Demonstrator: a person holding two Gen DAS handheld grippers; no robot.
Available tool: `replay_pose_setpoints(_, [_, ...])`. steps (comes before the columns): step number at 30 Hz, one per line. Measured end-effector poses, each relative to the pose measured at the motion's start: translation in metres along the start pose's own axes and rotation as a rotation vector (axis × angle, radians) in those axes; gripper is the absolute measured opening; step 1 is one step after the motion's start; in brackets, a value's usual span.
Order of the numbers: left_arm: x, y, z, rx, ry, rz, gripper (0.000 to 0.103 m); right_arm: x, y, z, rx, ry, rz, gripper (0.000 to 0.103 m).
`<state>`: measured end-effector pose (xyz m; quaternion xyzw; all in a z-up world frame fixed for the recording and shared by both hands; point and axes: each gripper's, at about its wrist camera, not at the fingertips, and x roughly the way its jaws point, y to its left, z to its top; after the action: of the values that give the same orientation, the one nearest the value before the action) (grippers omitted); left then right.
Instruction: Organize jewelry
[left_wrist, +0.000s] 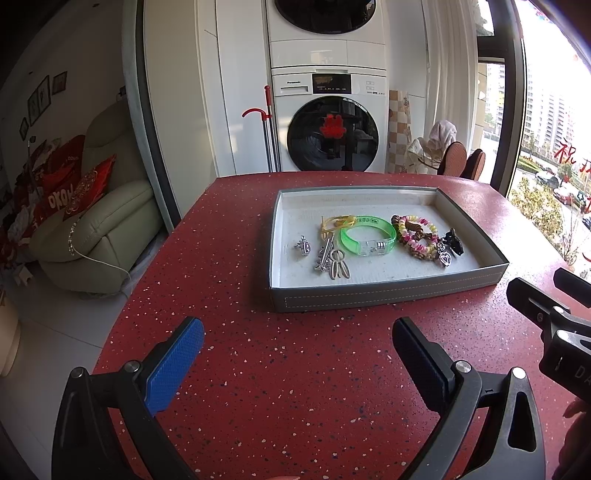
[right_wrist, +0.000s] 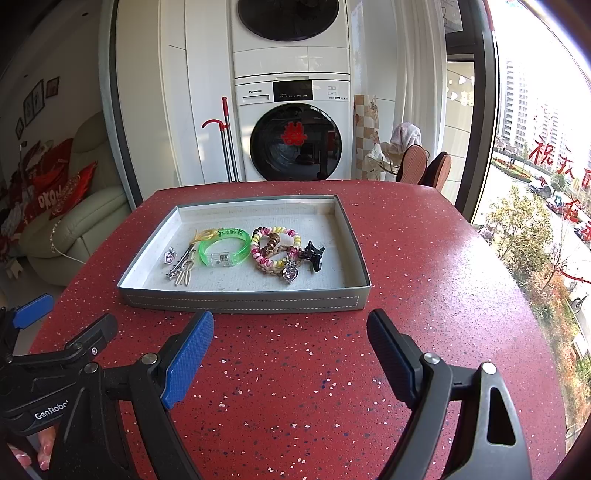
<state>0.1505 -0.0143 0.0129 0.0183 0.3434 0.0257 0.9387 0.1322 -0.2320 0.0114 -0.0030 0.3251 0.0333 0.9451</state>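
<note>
**Two open grippers wait short of the jewelry tray**

Two grippers hang over a red speckled table (left_wrist: 295, 387), both with blue-padded jaws spread wide and nothing between them. In the left wrist view, the left gripper (left_wrist: 297, 332) fills the bottom of the frame, and part of the right gripper's black body shows at the right edge. In the right wrist view, the right gripper (right_wrist: 290, 325) sits at bottom centre, just short of the tray's near wall.

A shallow grey tray (right_wrist: 243, 301) with a white lining lies in the middle of each frame and holds all the jewelry. Reading left to right in the right wrist view: a small silver charm (right_wrist: 170, 255), a silver hair clip (right_wrist: 183, 268) with a yellow cord (right_wrist: 207, 233) above it, a translucent green bracelet (right_wrist: 225, 246), a pile of beaded bracelets (right_wrist: 274, 248) in pink, yellow and brown, a silver heart pendant (right_wrist: 289, 274) at the pile's near edge, and a black claw clip (right_wrist: 314, 254). The pieces cluster mid-tray, several touching.

Behind the table stands a white washing machine (right_wrist: 291, 133).
</note>
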Motion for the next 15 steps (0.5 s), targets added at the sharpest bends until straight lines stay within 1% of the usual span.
replay_pose_setpoints(15, [-0.0004, -0.0002, -0.0004, 0.002, 0.001, -0.002, 0.103, -0.0002, 0.0013, 0.0009, -0.003, -0.001, 0.003, 0.087])
